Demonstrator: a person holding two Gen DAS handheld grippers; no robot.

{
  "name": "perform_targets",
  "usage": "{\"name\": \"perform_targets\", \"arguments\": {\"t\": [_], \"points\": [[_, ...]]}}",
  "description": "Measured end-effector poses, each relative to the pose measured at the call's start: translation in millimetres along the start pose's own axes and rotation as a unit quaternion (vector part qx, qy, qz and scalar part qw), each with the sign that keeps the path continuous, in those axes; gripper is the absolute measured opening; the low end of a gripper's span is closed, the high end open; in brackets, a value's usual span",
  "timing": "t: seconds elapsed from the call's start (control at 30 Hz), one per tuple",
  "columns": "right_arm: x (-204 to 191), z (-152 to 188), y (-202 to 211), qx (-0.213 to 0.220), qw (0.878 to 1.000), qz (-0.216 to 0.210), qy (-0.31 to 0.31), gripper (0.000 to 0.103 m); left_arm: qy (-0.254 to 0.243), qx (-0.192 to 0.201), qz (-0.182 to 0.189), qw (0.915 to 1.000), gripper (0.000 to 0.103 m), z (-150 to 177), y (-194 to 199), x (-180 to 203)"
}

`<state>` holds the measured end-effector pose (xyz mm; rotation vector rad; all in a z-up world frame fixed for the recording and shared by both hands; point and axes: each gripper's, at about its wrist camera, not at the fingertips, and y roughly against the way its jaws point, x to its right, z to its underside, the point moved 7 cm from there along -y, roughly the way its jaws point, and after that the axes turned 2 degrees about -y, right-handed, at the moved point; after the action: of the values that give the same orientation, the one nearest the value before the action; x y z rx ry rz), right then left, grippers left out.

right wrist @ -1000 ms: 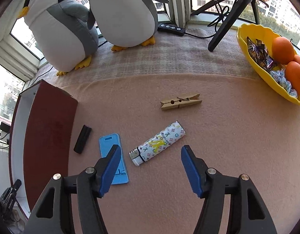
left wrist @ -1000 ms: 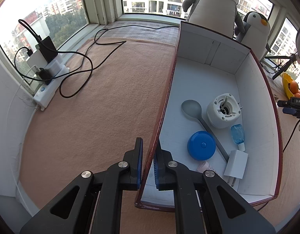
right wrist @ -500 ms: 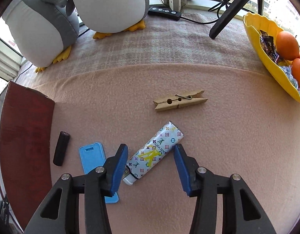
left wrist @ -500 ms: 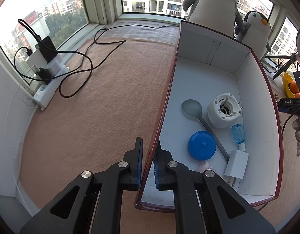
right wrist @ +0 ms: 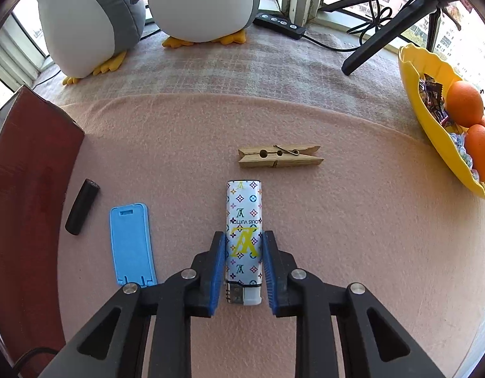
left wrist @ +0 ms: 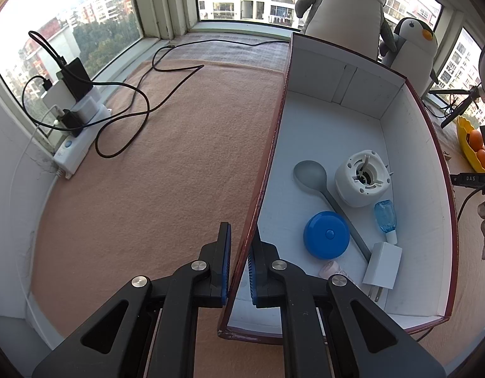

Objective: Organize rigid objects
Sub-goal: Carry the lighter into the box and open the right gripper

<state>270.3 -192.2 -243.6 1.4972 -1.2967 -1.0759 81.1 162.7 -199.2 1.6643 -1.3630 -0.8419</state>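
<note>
The right gripper (right wrist: pixel 244 264) points down at the pink blanket (right wrist: pixel 352 236), and its jaws are closing around the patterned lighter (right wrist: pixel 244 236). The lighter lies lengthwise between the blue pads (right wrist: pixel 217 267), its white cap end nearest the gripper's body and its far end reaching well past the fingertips. The pads sit right against its two long sides; whether they already press on it cannot be told. Just beyond the lighter's far end lies a wooden clothespin (right wrist: pixel 280 157), set crosswise. To the left of the gripper a blue plastic stand (right wrist: pixel 130 239) lies flat, and further left a short black cylinder (right wrist: pixel 82 206) lies beside the red outer wall of the box (right wrist: pixel 25 189). Far to the right stands a yellow bowl (right wrist: pixel 431 132) with oranges.

The left gripper (left wrist: pixel 239 261) is clamped narrowly on the left wall of the box (left wrist: pixel 267 170), one finger outside, one inside. Inside the box, right of this gripper, lie a blue round case (left wrist: pixel 326 234), a grey spoon (left wrist: pixel 311 176), a white round part (left wrist: pixel 362 182), a small blue bottle (left wrist: pixel 385 217) and a white charger (left wrist: pixel 382 264).
</note>
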Motion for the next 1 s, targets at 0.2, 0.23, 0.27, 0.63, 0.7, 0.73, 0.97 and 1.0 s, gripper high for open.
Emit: {"name": "perform_targets", "arguments": {"t": [0.2,0.23,0.27,0.63,0.7,0.73,0.97,1.0], "points": [[3,14,15,0.017,1.0,-0.012,0.007,0.021,0.0,0.0,-0.001,1.0,0.009,0,0,0],[2,17,20,0.022,1.0,-0.015,0.012,0.021,-0.001,0.0,-0.001,1.0,0.009,0,0,0],[4,20,26,0.029,0.999,-0.019,0.017,0.021,-0.001,0.0,-0.001,1.0,0.009,0,0,0],[-83,29,98,0.099,0.986,-0.072,0.109,0.021,0.0,0.0,-0.002,1.0,0.009,-1,0,0],[-102,30,106,0.108,0.982,-0.084,0.127,0.021,0.001,0.0,-0.002,1.0,0.009,-2,0,0],[-110,32,111,0.112,0.98,-0.088,0.136,0.021,0.0,0.0,-0.002,1.0,0.009,-2,0,0],[-165,52,136,0.135,0.964,-0.107,0.204,0.021,0.002,0.001,-0.002,1.0,0.009,-3,0,1],[-171,55,138,0.136,0.962,-0.111,0.211,0.021,0.002,0.001,-0.001,1.0,0.009,-3,0,1]]}}
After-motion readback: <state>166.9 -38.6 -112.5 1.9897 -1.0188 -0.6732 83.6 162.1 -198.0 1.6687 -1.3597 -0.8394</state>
